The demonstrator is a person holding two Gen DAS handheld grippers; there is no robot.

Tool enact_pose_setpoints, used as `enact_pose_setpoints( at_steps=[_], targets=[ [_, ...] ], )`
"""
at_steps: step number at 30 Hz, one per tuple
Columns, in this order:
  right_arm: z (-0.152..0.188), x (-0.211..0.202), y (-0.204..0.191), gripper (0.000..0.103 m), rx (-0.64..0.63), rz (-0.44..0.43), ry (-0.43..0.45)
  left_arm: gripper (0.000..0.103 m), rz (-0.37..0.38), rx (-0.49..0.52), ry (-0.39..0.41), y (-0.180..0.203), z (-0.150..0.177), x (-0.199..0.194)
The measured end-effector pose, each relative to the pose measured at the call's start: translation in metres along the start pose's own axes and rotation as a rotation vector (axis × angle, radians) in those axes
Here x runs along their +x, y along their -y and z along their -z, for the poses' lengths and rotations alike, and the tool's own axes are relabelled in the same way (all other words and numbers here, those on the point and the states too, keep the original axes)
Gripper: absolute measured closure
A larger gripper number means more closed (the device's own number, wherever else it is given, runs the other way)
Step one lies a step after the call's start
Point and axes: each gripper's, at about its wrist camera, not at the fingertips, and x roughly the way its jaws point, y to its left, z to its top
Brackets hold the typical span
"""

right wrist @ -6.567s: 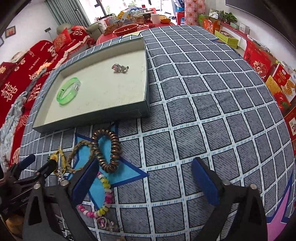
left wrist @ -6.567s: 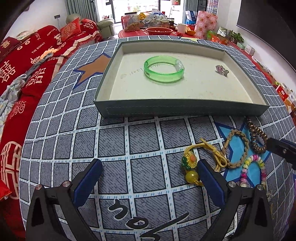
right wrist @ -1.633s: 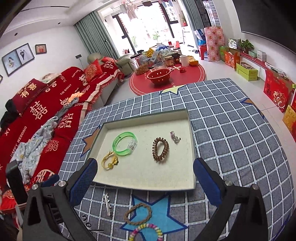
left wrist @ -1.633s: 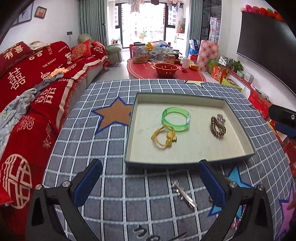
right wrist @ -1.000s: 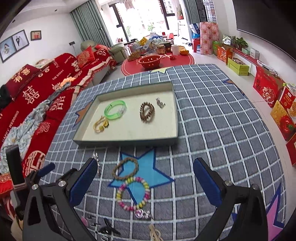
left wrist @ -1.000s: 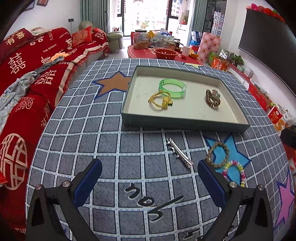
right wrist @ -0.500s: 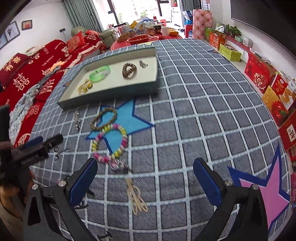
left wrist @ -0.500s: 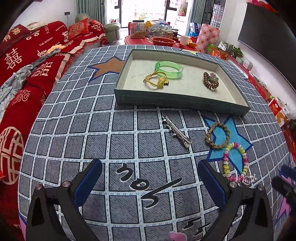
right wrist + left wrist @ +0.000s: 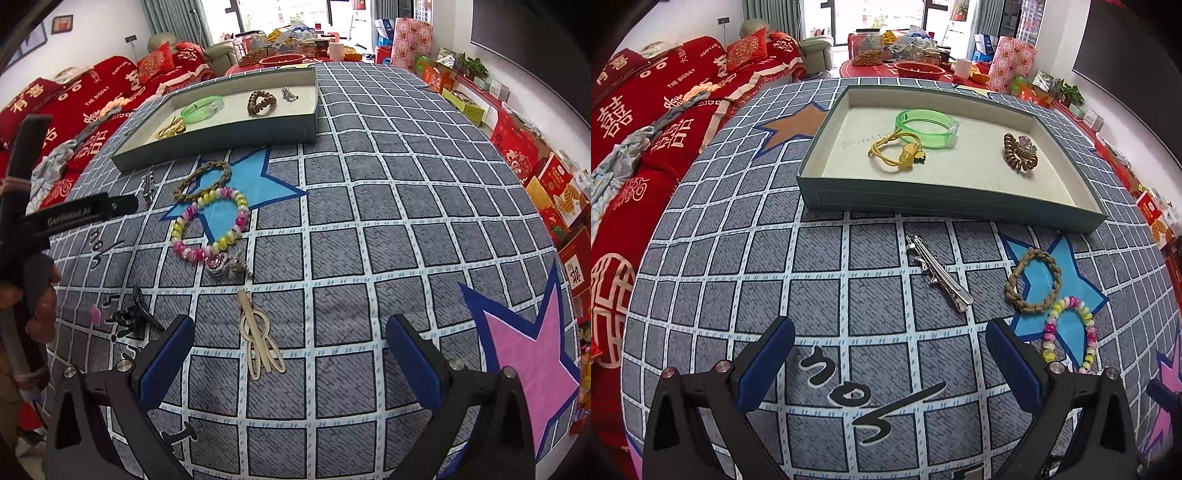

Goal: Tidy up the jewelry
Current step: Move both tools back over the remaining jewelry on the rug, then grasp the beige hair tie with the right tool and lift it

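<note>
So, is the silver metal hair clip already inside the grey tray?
No, the silver metal hair clip lies on the checked cloth in front of the grey tray.

Beaded bracelet (image 9: 1069,333) partly hidden behind the left gripper's fingers (image 9: 1015,363)

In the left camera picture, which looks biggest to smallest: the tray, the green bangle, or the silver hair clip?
1. Tray, by far.
2. Silver hair clip and green bangle look about alike; the clip lies nearer the camera, so I won't rank them.
</note>
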Motion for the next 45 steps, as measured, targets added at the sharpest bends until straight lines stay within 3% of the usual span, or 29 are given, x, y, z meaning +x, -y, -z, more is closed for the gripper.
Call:
enact_pose_setpoints(
  at_steps=[5,9,14,18,24,28,29,30,32,45],
  targets=[
    [0.002,0.006,-0.007,0.010,-0.029,0.013,-0.008,0.000,-0.003,0.009,-0.003,0.002,-0.003,0.007],
    [0.001,0.009,-0.015,0.024,-0.060,0.038,0.000,0.000,-0.011,0.023,-0.001,0.005,-0.005,0.010],
    [-0.004,0.013,-0.022,0.026,-0.095,0.061,-0.001,0.000,-0.023,0.037,-0.008,0.011,-0.009,0.016],
    [-0.004,0.013,-0.028,0.033,-0.120,0.066,0.002,0.003,-0.019,0.040,-0.008,0.015,-0.012,0.020],
    [-0.004,0.012,-0.030,0.049,-0.127,0.057,0.001,0.027,0.004,0.077,0.003,0.025,-0.016,0.017],
    [-0.005,0.011,-0.031,0.065,-0.132,0.054,0.001,0.067,0.030,0.109,0.013,0.029,-0.015,0.013],
    [-0.005,0.010,-0.031,0.077,-0.133,0.054,0.003,0.071,0.033,0.114,0.011,0.029,-0.015,0.012],
    [-0.005,0.010,-0.031,0.089,-0.131,0.054,0.005,0.072,0.039,0.116,0.009,0.029,-0.015,0.012],
    [-0.005,0.010,-0.029,0.093,-0.117,0.043,0.006,0.072,0.053,0.113,0.008,0.027,-0.013,0.010],
    [-0.014,-0.001,0.017,0.093,0.100,-0.152,0.020,0.072,0.102,0.117,0.068,0.014,-0.002,-0.022]
  ],
)
